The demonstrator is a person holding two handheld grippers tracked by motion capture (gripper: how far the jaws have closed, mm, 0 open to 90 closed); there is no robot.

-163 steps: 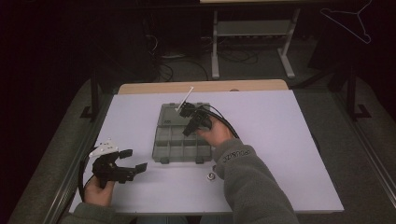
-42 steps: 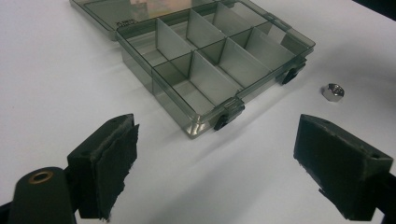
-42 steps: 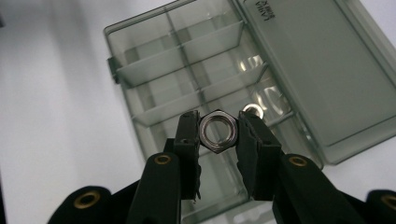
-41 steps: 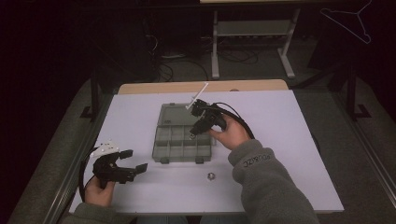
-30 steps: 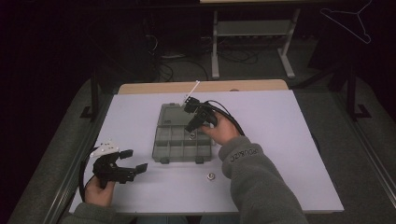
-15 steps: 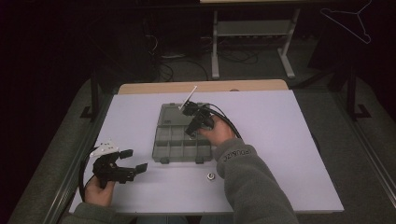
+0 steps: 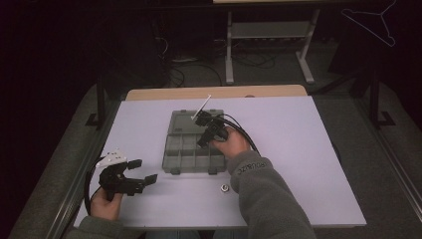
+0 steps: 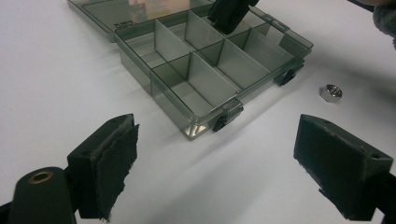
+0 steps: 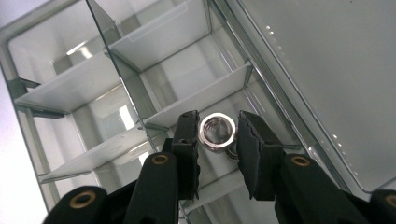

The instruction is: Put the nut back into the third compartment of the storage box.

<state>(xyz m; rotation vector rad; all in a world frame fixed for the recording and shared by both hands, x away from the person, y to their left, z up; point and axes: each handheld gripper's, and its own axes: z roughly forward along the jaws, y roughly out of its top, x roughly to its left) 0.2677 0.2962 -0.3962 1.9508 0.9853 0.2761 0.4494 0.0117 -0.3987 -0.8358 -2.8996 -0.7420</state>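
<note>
Nut sits between the pads of your right claw, low inside a compartment of the open grey organiser box; the jaws have just been opening slightly, the left pad is at the nut's flank and a thin gap shows at the right pad, so the claw is loosening rather than clamping. In the high view your right claw points down into the divided tray at roughly 3 o'clock of the box, with the clear lid lying open at 12 o'clock. A second nut lies loose on the white bench, just off the box's front edge at about 5 o'clock. Your left claw rests near the bench's 8 o'clock corner, well apart from the box, jaws spread wide and empty.
</note>
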